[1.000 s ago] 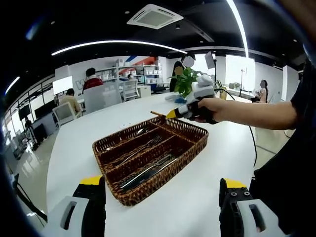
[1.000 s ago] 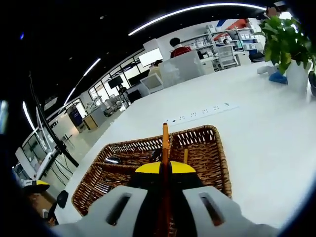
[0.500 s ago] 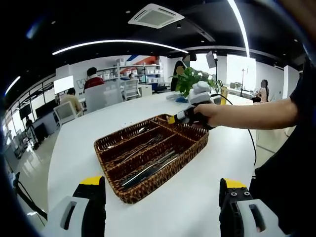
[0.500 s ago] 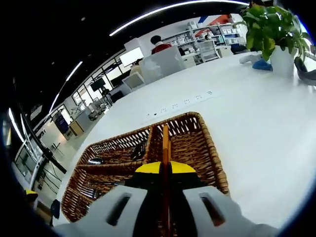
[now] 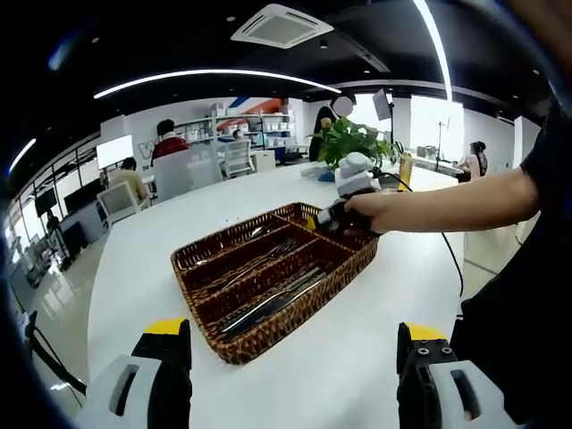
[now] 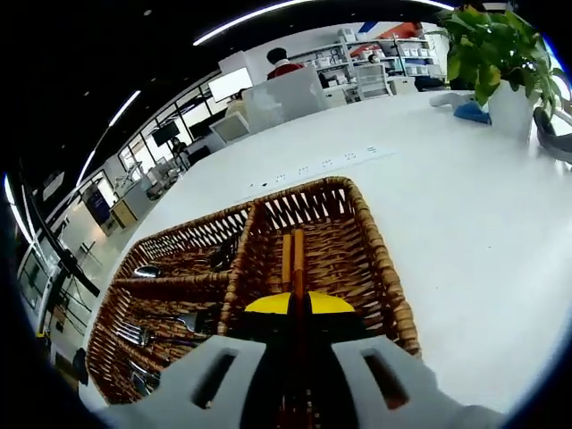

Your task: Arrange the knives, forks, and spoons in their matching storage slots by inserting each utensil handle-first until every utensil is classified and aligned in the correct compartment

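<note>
Two grippers work at a long white table [image 5: 375, 357] that carries a brown wicker cutlery basket [image 5: 234, 341]. In the left gripper view, the left gripper [image 5: 295, 384] hangs at the near edge of the table, its yellow-tipped jaws spread wide with nothing between them, well short of the basket. Beyond it the basket lies slantwise, split by wicker walls into long slots. Knives [image 5: 268, 304] lie in the nearest slot, forks [image 5: 259, 262] in the one behind it, and a spoon [image 5: 255, 237] shows in a slot further back. At the basket's far right end a person's hand [image 5: 375, 210] brings the right gripper [image 5: 323, 219] down over the end compartment.

In the right gripper view, the right gripper [image 6: 295, 308] has its jaws pressed together on a thin orange-brown stick, seemingly a chopstick [image 6: 298, 259], which runs forward from the jaws into the end compartment [image 6: 344, 237] of the basket. A second chopstick [image 6: 286, 259] of the same colour lies just beside it on the left, on the compartment's woven floor. To the left, past a wicker divider [image 6: 239, 259], spoons [image 6: 147, 271] rest in the far slot and fork heads [image 6: 134, 333] show in a nearer one.

Far right on the table stands a leafy plant in a white pot [image 6: 514, 107], and a white power strip [image 6: 322, 168] lies beyond the basket. Seated people [image 5: 165, 143] and shelving fill the far side of the office.
</note>
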A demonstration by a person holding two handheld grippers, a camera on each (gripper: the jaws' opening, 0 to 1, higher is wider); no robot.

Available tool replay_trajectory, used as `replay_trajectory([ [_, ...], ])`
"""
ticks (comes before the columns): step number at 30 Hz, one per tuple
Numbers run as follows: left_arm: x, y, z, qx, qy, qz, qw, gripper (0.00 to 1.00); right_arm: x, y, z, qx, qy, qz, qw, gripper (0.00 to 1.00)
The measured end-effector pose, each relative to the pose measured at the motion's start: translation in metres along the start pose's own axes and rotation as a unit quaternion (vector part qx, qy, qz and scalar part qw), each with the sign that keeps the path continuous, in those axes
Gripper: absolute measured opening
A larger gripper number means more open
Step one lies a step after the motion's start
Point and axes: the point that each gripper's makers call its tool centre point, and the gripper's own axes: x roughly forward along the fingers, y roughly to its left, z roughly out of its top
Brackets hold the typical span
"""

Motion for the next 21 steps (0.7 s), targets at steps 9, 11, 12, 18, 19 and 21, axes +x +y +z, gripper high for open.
replay_trajectory([
  [9,-0.001,0.001,0.001,0.0,0.002,0.003,1.0,1.0,0.001,0.0,-0.008,-0.02,0.022,0.001,0.9996,0.03],
  [11,-0.001,0.001,0.001,0.001,0.003,0.002,1.0,1.0,0.001,0.001,-0.009,-0.022,0.023,0.003,0.9995,0.04],
  [12,0.0,0.0,0.001,0.002,0.003,0.001,1.0,1.0,0.0,0.0,-0.008,-0.026,0.021,0.002,0.9995,0.05],
  [18,0.001,0.0,0.003,0.003,0.002,0.0,1.0,1.0,-0.007,0.002,-0.004,-0.042,0.016,0.001,0.999,0.11],
  [19,0.002,0.0,0.004,0.003,0.0,0.0,1.0,1.0,-0.01,0.004,-0.003,-0.045,0.014,0.008,0.9988,0.12],
  [21,0.003,0.0,0.005,0.001,-0.002,-0.001,1.0,1.0,-0.016,0.006,-0.002,-0.052,0.011,0.011,0.9985,0.15],
])
